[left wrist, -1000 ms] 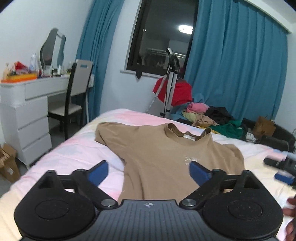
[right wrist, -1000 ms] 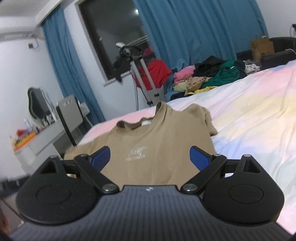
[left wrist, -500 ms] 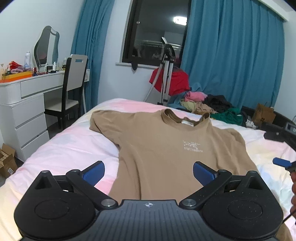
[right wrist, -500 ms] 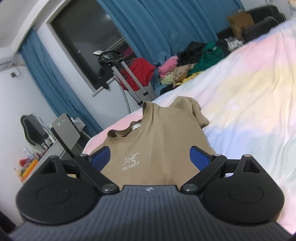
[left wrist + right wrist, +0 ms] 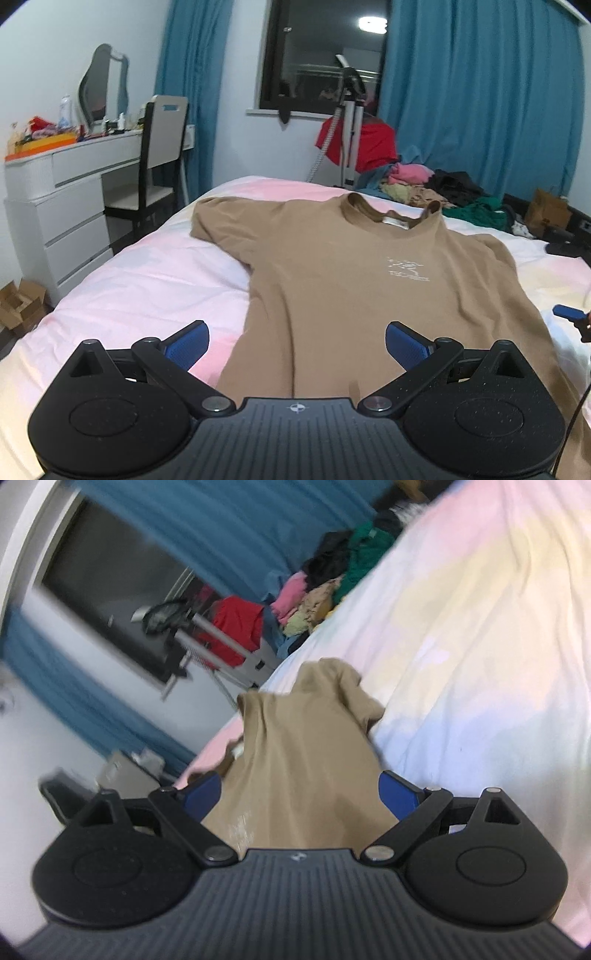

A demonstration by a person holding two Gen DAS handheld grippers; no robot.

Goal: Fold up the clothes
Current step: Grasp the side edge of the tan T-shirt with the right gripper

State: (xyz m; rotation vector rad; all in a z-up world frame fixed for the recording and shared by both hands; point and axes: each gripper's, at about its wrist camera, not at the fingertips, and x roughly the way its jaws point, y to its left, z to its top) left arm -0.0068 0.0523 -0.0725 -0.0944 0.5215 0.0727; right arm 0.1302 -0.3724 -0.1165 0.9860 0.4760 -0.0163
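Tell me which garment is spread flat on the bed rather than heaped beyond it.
The tan T-shirt, laid face up on the pink bed. The red, pink and green clothes are bunched beyond the bed's far edge.

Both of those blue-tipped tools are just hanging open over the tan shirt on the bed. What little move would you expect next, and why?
Probably the left tool dips to pinch the tan T-shirt at its near hem. The shirt lies spread flat, logo up, on the bed, nothing is folded yet, and both tools are open and empty. The right tool sits tilted over the shirt's other side, likely to grab there too.
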